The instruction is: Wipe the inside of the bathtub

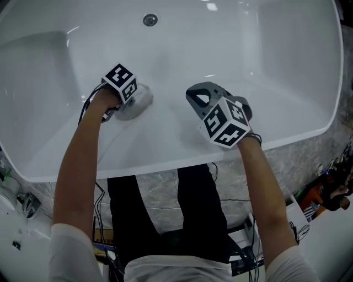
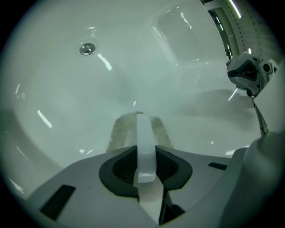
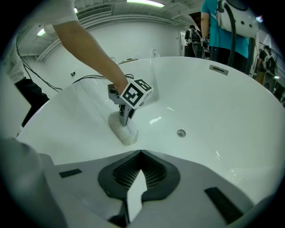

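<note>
Bright overhead light; ceiling strip lamps [image 3: 144,3] leave small glare streaks on the glossy bathtub [image 1: 276,44]. Both gripper views bend and darken at the corners; the left one looks hazy, perhaps soft-focused.

Head view steeply down, 2 gripper views close, sharing bathtub drain [image 1: 150,20]

- Bathtub [image 1: 276,66]: spans the upper part of the head view; its near rim runs across at 6 o'clock of both grippers.
- Drain [image 1: 150,20]: in the tub bottom, at 12 o'clock from the left gripper [image 1: 131,104], well apart from it.
- Left gripper: inside the tub, on the near wall.
- Cloth [image 1: 142,100]: between the left gripper's jaws, touching the tub surface.
- Right gripper [image 1: 194,95]: at 3 o'clock from the left gripper, near it, over the near wall.
- Person's legs [image 1: 165,209]: outside the tub, at 6 o'clock, just beside the near rim.
</note>
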{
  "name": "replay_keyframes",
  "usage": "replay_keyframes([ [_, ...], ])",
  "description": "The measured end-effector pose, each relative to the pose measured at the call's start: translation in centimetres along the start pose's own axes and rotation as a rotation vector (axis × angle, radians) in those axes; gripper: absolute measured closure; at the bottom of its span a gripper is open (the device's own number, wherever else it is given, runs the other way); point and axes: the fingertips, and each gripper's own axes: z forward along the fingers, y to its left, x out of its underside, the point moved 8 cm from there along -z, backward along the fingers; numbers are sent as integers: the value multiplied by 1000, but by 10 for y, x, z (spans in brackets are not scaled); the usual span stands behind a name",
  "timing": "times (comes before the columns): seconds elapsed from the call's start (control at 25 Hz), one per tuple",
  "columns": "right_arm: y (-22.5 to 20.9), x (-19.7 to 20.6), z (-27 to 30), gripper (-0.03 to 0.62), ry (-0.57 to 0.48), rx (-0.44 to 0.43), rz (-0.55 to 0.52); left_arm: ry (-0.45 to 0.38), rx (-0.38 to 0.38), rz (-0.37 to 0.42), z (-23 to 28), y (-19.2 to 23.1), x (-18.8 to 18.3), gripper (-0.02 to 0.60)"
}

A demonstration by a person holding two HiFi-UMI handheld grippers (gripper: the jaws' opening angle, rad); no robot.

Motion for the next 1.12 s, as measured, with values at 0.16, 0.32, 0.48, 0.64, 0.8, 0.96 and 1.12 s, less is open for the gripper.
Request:
replay_keyframes([
  [0.16, -2, 7, -14, 574, -6, 18, 8, 1, -1, 2, -3, -10, -10, 485],
  [0.32, -5, 12, -27, 574, -6, 41, 12, -5, 7, -1, -7, -18, -18, 485],
  [0.48, -19, 37, -45, 574, -5, 62, 18, -4, 14, 16, -1, -41, -49, 485],
  [0.64, -32, 54, -69, 574, -11, 92, 36, -12, 20, 37, -3, -67, -77, 485],
  [0.8, -40, 73, -77, 574, -7, 113, 56, -20, 45, 47, 7, -81, -102, 485],
  [0.96, -51, 94, -76, 574, 7, 135, 58, -29, 79, 55, 26, -90, -131, 485],
  [1.12, -65, 112, -98, 574, 14, 166, 61, -47, 102, 83, 31, -118, -164, 483],
])
